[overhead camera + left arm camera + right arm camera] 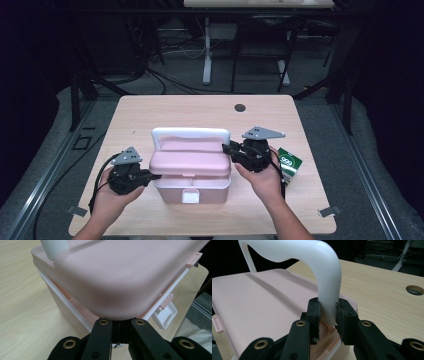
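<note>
Wooden table (150, 112) with dark floor, cables and desk legs behind; a round hole (240, 107) near the far edge, a green packet (289, 165) just right of the right hand. Pink box (190, 167) with white handle (190, 133) sits mid-table, white latch (190, 196) facing the person. Both forearms come in low, hands flanking the box. Left gripper (154, 176) jaws pressed together, tips against the lid's left end. Right gripper (328, 312) pinching the handle's right upright, just above the lid.
</note>
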### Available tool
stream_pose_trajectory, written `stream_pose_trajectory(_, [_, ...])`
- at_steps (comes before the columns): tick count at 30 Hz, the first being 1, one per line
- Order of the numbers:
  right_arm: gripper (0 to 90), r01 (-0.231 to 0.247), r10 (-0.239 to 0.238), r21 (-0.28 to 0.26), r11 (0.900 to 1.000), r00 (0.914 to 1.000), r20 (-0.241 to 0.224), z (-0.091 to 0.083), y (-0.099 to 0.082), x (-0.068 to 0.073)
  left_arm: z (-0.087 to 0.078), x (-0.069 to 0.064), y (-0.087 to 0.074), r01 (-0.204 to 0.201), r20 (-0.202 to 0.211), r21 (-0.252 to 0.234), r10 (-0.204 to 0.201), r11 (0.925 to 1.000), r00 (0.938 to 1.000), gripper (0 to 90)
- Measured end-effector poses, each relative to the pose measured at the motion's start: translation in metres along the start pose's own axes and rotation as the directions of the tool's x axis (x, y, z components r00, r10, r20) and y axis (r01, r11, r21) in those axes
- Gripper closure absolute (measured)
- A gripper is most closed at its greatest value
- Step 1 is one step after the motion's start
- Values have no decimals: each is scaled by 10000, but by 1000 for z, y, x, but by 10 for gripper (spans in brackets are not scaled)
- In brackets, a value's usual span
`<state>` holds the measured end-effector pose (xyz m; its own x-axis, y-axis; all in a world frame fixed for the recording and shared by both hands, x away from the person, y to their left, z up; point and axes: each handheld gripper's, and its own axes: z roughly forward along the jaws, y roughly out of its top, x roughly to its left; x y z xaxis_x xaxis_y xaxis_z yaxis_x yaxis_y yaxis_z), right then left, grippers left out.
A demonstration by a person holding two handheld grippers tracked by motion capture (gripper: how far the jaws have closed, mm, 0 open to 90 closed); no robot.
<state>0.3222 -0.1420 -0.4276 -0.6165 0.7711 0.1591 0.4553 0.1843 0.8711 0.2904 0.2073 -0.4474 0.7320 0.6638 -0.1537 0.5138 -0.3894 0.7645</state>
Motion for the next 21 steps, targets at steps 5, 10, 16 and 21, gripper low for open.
stream_pose_trajectory(5, [710,-52,54,-220,9997,9999,106,-8,0,-1,-3,1,6,25,43,-85,-25,10000,10000,900])
stream_pose_trajectory(10, [709,-75,82,-429,9990,9999,143,-19,-2,-3,-5,2,12,0,18,-169,1,9999,10000,900])
stream_pose_trajectory(16, [750,-144,159,-597,9981,9995,256,-34,-12,-5,-8,3,19,-40,-36,-212,39,9998,10000,900])
stream_pose_trajectory(21, [806,-219,236,-524,9984,9992,315,-37,-21,-5,-9,4,24,-50,-59,-242,48,9997,10000,900])
